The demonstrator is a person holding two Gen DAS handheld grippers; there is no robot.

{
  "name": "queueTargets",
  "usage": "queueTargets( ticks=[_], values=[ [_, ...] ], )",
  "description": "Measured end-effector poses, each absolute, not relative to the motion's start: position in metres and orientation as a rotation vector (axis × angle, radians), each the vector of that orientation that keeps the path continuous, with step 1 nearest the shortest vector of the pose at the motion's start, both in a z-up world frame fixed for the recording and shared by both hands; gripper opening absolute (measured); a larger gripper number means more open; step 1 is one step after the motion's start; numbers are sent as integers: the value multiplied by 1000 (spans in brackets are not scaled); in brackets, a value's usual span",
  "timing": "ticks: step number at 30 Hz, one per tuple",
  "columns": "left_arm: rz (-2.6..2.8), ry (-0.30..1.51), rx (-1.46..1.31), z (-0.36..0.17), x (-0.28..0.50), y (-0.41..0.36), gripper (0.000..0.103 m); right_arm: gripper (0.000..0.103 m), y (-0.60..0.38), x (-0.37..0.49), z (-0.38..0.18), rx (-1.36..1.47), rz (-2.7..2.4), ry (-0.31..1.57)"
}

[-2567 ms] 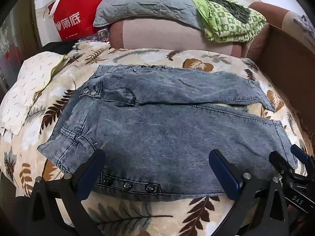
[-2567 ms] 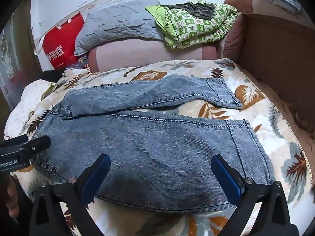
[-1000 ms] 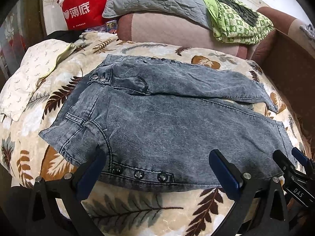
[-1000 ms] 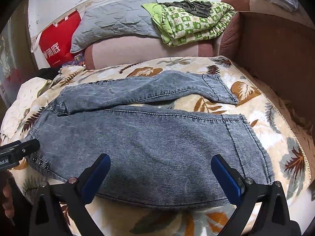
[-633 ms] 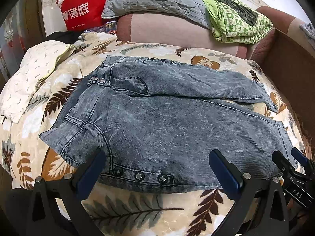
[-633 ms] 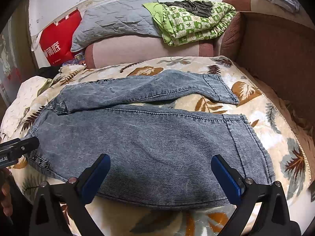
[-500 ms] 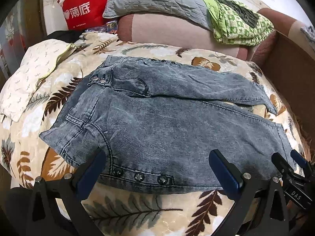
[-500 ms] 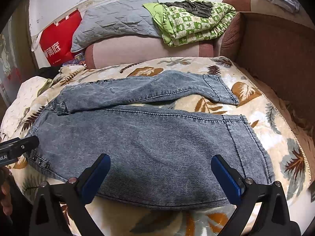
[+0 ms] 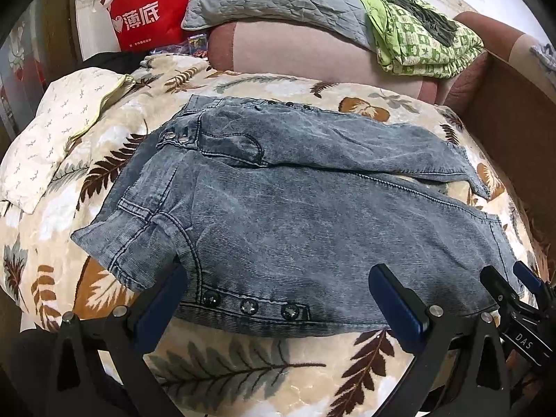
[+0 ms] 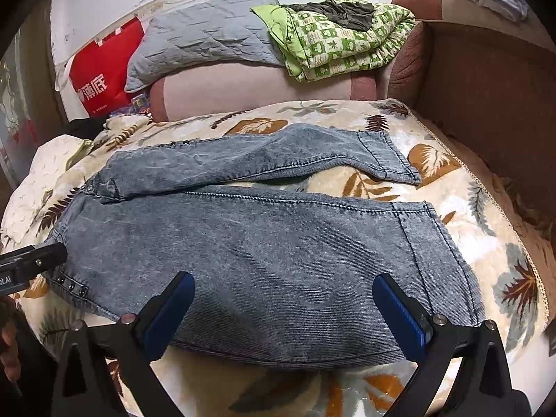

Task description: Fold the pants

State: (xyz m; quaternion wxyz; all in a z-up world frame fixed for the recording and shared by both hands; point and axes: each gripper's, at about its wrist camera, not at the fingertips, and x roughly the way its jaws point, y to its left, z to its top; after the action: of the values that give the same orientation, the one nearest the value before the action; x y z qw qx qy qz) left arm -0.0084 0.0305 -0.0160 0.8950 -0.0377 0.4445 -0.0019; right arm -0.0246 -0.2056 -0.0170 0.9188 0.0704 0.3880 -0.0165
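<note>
Grey-blue denim pants (image 9: 295,215) lie spread flat on a leaf-print blanket (image 9: 243,358), waist to the left, leg hems to the right, the legs apart. In the right wrist view the pants (image 10: 278,260) fill the middle. My left gripper (image 9: 278,299) is open and empty, hovering over the near edge by the waist snaps (image 9: 248,307). My right gripper (image 10: 283,309) is open and empty over the near leg. The right gripper's fingers (image 9: 514,299) show at the left view's right edge by the hem.
A pink sofa back (image 10: 250,87) carries a grey pillow (image 10: 205,41) and a green patterned quilt (image 10: 340,34). A red bag (image 9: 146,14) stands back left. A white cushion (image 9: 52,132) lies left. A brown sofa arm (image 10: 486,97) rises on the right.
Both grippers stay open and nearly still over the near edge of the pants. The views shift only slightly; the pants have not moved.
</note>
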Motion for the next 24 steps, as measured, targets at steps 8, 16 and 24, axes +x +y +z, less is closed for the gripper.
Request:
queueTargets(
  ticks=[8, 16, 24],
  values=[
    [-3, 938, -78, -20, -9, 30, 103, 103, -204, -24, -18, 144, -25, 802],
    [-12, 949, -70, -21, -8, 27, 103, 103, -205, -24, -18, 155, -21, 803],
    [-15, 958, -82, -22, -10, 32, 103, 103, -205, -23, -20, 149, -26, 808]
  ],
)
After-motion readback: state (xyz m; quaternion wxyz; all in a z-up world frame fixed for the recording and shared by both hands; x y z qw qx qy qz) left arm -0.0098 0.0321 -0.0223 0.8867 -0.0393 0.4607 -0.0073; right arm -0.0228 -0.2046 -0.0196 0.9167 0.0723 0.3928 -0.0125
